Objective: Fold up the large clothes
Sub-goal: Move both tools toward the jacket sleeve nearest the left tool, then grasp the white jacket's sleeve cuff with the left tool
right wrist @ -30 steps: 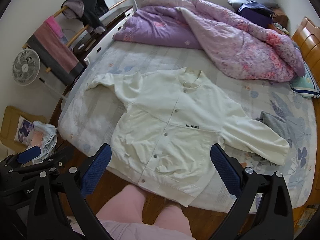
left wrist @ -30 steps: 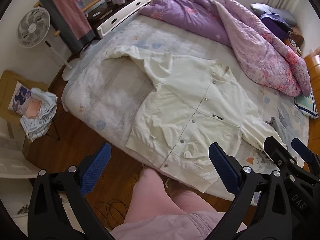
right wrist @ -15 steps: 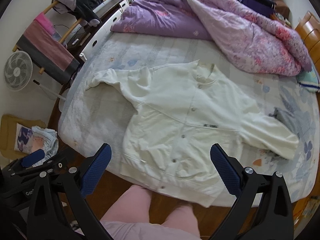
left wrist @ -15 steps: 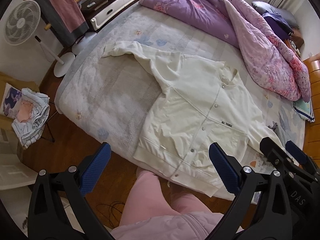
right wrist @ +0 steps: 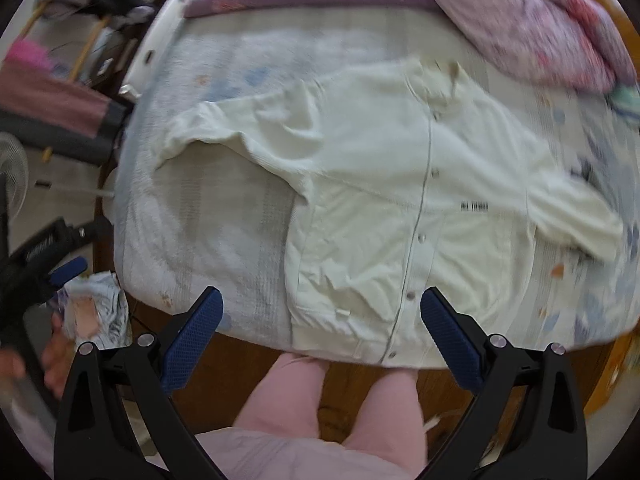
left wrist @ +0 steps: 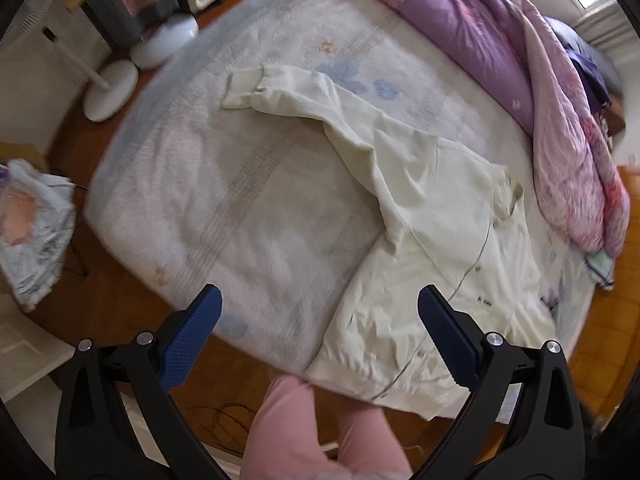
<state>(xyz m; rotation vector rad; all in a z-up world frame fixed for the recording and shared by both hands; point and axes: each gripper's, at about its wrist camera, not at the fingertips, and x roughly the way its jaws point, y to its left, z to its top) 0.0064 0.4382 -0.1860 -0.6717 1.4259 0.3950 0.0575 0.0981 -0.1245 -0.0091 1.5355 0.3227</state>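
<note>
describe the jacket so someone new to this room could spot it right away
Find the bed with the purple quilt piled at its far end. The jacket lies spread flat near the foot, snaps closed, sleeves out. It is the only cream garment, with small black lettering on the chest.

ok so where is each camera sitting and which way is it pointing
Left wrist: on the left gripper, open, looking down at the bed's near-left part and the cream jacket; pink-clad legs below.
Right wrist: on the right gripper, open, centred over the jacket; left gripper at left edge.
Shared: jacket, bed, purple duvet, legs.
</note>
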